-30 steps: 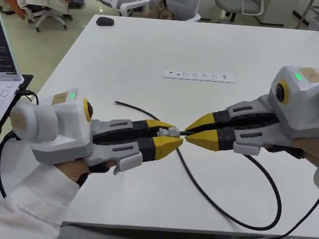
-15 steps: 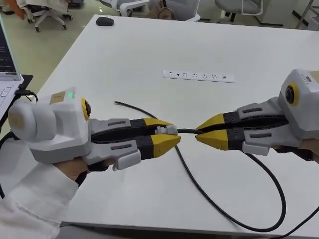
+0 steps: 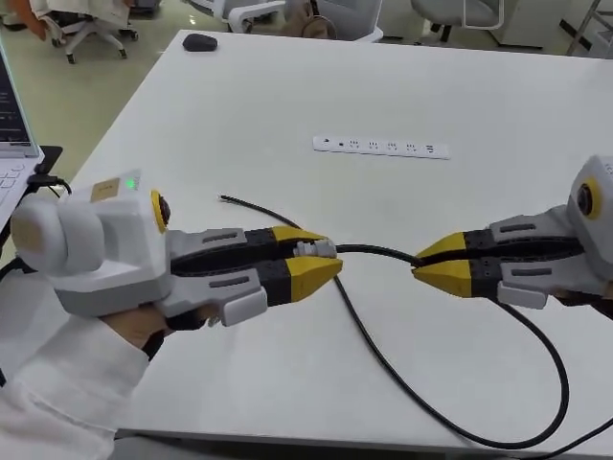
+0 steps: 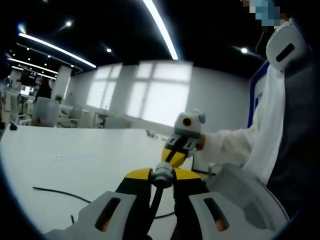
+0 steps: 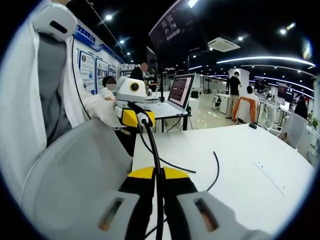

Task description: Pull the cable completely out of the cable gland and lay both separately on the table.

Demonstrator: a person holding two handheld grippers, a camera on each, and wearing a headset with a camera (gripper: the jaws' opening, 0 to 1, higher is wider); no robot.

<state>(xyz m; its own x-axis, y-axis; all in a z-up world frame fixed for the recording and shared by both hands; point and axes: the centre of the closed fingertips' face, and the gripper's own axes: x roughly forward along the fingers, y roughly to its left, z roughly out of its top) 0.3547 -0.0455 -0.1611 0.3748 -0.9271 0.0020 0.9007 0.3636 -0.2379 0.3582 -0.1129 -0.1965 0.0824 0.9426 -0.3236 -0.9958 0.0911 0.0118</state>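
Pinching the gland (image 3: 314,250) between its yellow jaws, the left hand-held gripper (image 3: 330,264) is hovering low over the white tabletop (image 3: 383,86), held from the left side by a hand in a white sleeve. The gland is sitting at the jaw tips, pale grey, with its mouth facing right.

The right hand-held gripper (image 3: 421,266) is facing it tip to tip, near but apart, with its jaws pressed together on the black cable (image 3: 374,252). A short bare stretch of cable is bridging the gap from the gland's mouth to the right jaw tips, so the cable is not yet out of the gland. In the right gripper view the cable is running straight up between the yellow jaws to the gland.

Behind the right hand-held gripper the cable is dropping to the tabletop, looping along the near edge and crossing back under the gap between the two tips. Its free end is lying on the tabletop beyond the left hand-held gripper.

A white power strip (image 3: 381,147) is lying farther back, well apart from the work. A dark mouse (image 3: 200,41) is sitting at the far edge. A laptop (image 3: 11,115) is showing at the left.
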